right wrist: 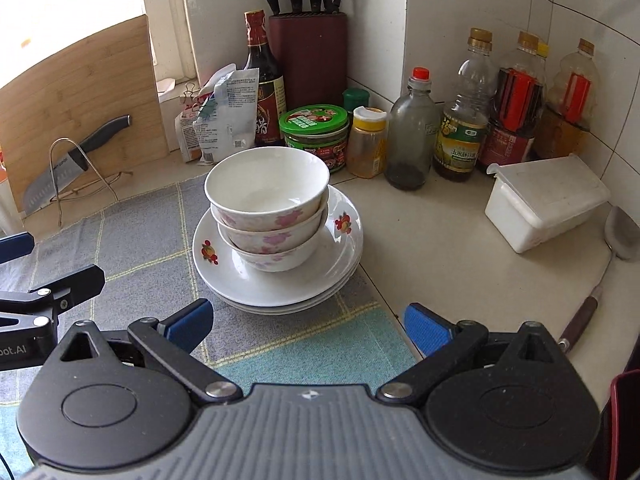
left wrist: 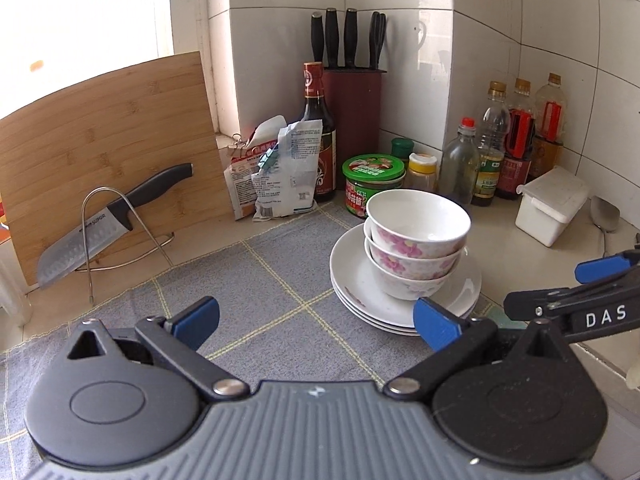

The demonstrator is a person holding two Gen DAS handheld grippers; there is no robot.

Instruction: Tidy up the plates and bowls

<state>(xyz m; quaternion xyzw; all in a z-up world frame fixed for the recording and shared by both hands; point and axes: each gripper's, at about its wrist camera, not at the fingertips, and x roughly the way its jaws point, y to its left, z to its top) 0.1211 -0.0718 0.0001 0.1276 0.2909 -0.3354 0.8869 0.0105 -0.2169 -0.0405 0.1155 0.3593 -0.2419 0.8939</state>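
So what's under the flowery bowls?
Three nested bowls sit on a stack of white plates, about three by their rims. The plates' middles are covered, so anything there can't be seen.

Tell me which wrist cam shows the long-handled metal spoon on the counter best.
Right wrist view: the long-handled metal spoon shows its grey bowl beside the white lidded plastic box and its dark handle running toward the camera. The left wrist view catches only the spoon's bowl and a bit of stem at the frame's right edge.

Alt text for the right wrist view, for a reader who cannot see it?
Three nested floral bowls sit on a stack of white plates on a checked cloth, ahead of the open, empty right gripper. Bottles and a knife block line the tiled corner behind.
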